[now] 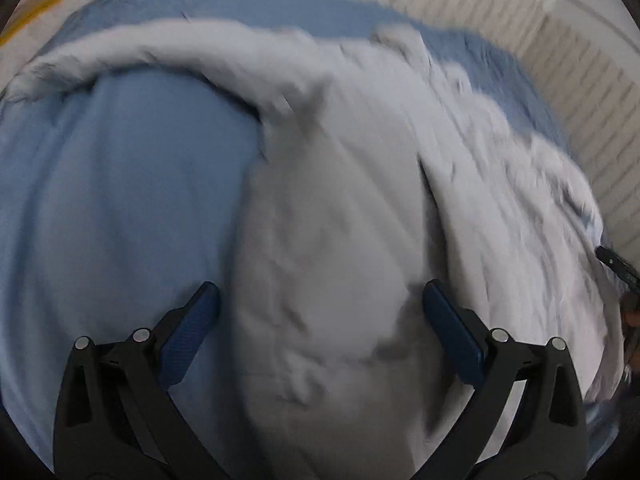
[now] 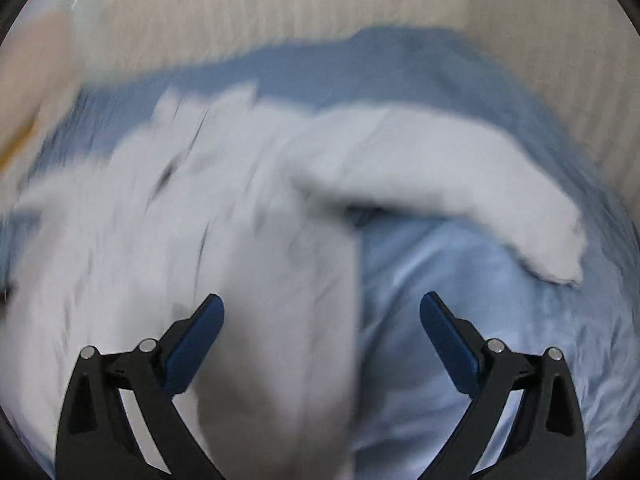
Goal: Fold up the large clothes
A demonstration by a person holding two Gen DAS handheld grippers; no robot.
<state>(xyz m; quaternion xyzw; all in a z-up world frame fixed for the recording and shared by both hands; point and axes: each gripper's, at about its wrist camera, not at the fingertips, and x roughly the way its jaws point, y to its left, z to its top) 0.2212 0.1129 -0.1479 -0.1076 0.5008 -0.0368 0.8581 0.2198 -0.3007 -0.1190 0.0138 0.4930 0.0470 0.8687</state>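
White long-sleeved garment (image 1: pixel 352 208) lies spread flat on the blue sheet (image 1: pixel 120 200), one sleeve (image 2: pixel 460 176) out sideways, presumably ready for folding; left tool (image 1: pixel 320 312) and right tool (image 2: pixel 322 320) both spread, pinching nothing.

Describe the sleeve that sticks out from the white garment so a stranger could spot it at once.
Start at the blue sheet that covers the surface beside the pale slatted wall. On it lies a white garment, and from its upper body one long sleeve reaches out sideways across bare blue. It is the only narrow white strip ending in a cuff; the rest is one broad, wrinkled mass.
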